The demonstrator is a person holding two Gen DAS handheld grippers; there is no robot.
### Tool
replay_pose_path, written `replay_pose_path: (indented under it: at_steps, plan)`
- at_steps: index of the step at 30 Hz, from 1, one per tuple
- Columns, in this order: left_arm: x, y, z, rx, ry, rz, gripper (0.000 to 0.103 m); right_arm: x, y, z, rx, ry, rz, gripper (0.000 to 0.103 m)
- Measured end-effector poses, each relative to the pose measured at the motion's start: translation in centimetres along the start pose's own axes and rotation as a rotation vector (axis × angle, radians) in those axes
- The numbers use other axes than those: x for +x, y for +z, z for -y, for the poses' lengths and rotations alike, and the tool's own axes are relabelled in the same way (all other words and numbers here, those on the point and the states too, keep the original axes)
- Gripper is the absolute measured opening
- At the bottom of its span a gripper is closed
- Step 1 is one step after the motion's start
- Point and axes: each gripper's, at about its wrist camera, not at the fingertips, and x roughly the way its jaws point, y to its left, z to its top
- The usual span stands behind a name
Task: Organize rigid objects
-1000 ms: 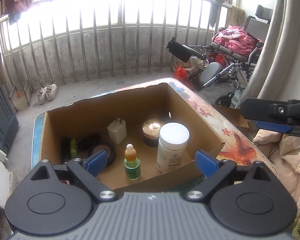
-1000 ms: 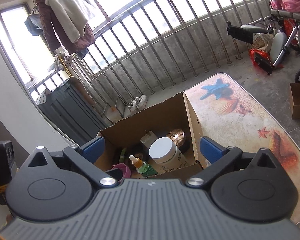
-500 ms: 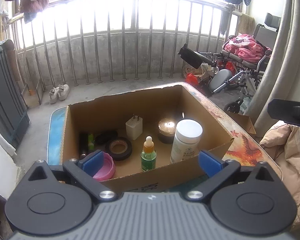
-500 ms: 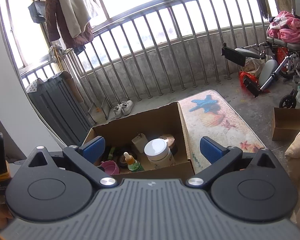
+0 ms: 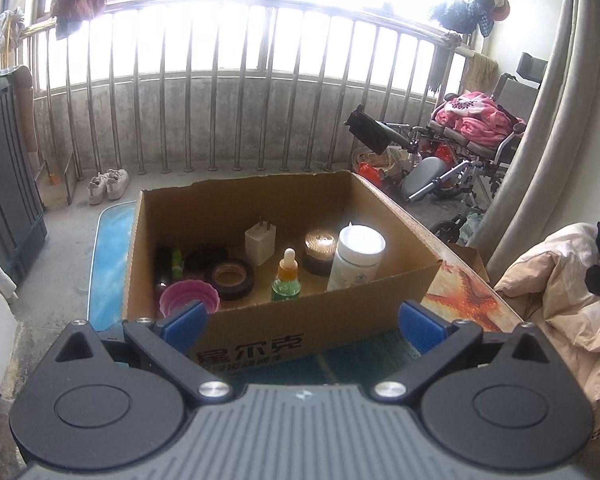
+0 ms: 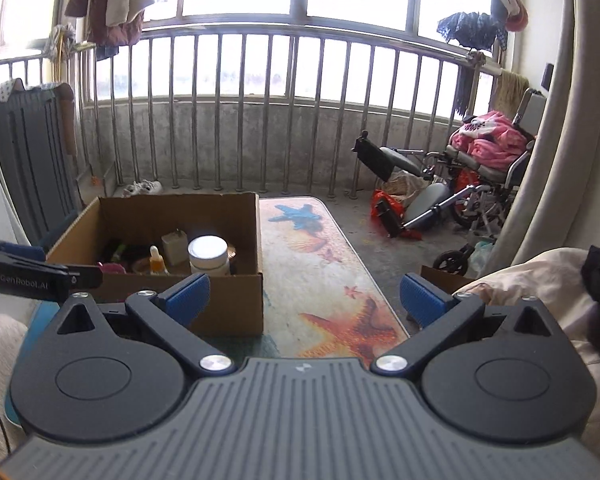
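We noted the left hand-held gripper spread wide and empty, its jaws having just been opening, short of the cardboard box on the counter. Right hand-held gripper likewise spread, empty. Inside the box: pink cup, tape roll, green dropper bottle, white jar, charger. Beyond, a wheelchair.

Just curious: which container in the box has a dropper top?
The small green bottle with the orange dropper; the white jar beside it has a flat lid.
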Motion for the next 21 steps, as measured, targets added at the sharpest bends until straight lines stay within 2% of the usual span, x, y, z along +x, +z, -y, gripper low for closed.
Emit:
replay_pose_path:
  at_steps: [4, 6, 8, 12, 17, 21]
  plan:
    - [0.4, -1.1, 1.4, 0.056, 0.031, -0.047, 0.102, -0.1, -1.5, -1.5, -0.05, -0.035, -0.005, 0.102]
    - [0.4, -1.7, 1.9, 0.077, 0.061, -0.046, 0.102, 0.4, -1.8, -2.2, -0.055, -0.016, -0.006, 0.102]
    - [0.3, -2.1, 1.9, 0.083, 0.05, -0.018, 0.102, 1.1, -1.6, -2.8, -0.053, 0.013, -0.014, 0.102]
    - [0.4, -2.2, 1.0, 0.009, 0.025, -0.02, 0.102, 3.5, -0.3, -3.5, -0.061, 0.069, -0.037, 0.102]
    - [1.7, -1.5, -0.2, -0.052, 0.08, -0.073, 0.102, 6.3, 1.0, -4.1, -0.02, 0.159, -0.033, 0.102]
    - [2.5, -1.3, -1.5, -0.105, 0.156, -0.09, 0.102, 9.6, 2.2, -4.9, 0.023, 0.211, -0.08, 0.102]
